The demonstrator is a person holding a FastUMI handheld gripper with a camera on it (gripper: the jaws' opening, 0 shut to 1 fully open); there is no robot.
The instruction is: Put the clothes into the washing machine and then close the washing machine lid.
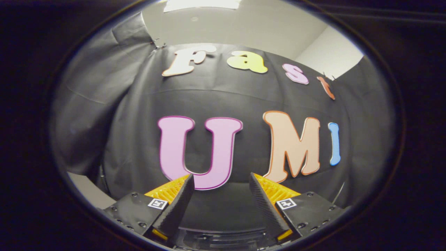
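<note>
Gripper: we saw the two-finger gripper [221, 179] held level and pointed straight at the booth's wall, its fingers [176, 205] spread wide apart with nothing between them.
Fingers: each carried a small square black-and-white marker tag [157, 203] on its block, and the ribbed inner faces stood turned towards each other.
Wall: a black cloth wall [244, 101], creased and sagging in folds, hung well beyond the fingertips.
Above: a pale grey ceiling [251, 24] with a bright white light panel [202, 3] showed over the cloth.
Clothes and washing machine: we could not tell where they lay; none of them could be made out ahead of the fingers.
</note>
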